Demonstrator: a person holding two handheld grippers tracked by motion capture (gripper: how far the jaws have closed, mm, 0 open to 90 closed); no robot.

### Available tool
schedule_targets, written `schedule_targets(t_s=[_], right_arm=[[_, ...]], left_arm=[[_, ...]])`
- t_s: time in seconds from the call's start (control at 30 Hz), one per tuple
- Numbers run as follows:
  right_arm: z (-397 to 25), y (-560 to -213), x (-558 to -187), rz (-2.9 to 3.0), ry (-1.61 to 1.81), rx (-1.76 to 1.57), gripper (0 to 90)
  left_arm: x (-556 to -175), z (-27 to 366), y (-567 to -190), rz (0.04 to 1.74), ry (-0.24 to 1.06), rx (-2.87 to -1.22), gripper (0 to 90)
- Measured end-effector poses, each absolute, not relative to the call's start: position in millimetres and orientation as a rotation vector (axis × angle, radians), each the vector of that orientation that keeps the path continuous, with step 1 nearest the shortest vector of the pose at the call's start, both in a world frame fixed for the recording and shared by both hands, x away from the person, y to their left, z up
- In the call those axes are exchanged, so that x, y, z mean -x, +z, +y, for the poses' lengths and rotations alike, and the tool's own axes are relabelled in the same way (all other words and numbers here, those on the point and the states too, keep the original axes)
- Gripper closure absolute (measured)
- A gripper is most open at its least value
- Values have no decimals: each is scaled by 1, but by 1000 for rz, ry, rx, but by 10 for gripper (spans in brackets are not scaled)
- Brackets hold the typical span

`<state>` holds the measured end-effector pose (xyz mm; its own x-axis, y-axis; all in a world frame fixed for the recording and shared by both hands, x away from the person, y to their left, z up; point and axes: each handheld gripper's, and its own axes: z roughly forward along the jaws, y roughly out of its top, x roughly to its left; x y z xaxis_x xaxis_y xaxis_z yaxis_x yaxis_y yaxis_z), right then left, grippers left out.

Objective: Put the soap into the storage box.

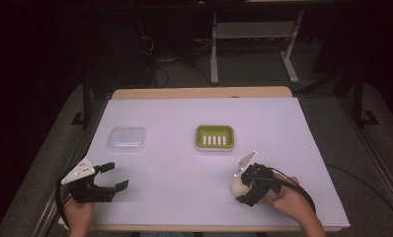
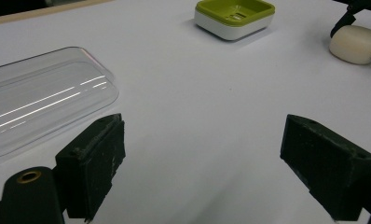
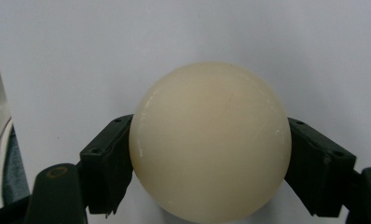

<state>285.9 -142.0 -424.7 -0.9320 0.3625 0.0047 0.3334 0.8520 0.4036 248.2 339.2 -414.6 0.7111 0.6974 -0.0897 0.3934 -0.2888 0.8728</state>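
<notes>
While our right gripper [image 1: 242, 186] clamps the cream soap bar [image 1: 238, 184] just short of the green soap dish [image 1: 214, 137] and our left gripper [image 1: 114, 177] gapes empty, the slick bar may squirt free.

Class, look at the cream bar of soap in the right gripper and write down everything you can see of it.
The cream bar of soap is a smooth, rounded, matte lump, pale ivory with faint scuffs. The right gripper clamps it, one black jaw against each side. It sits low over the white table sheet, near the front edge, short of the green soap dish; whether it touches the sheet is unclear.
</notes>
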Motion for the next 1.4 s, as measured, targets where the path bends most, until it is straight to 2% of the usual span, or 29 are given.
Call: schedule_targets(t_s=[1.4], right_arm=[[-119, -384, -344, 2957, 850, -541, 226]], left_arm=[[-248, 340, -413, 849, 371, -1897, 132]])
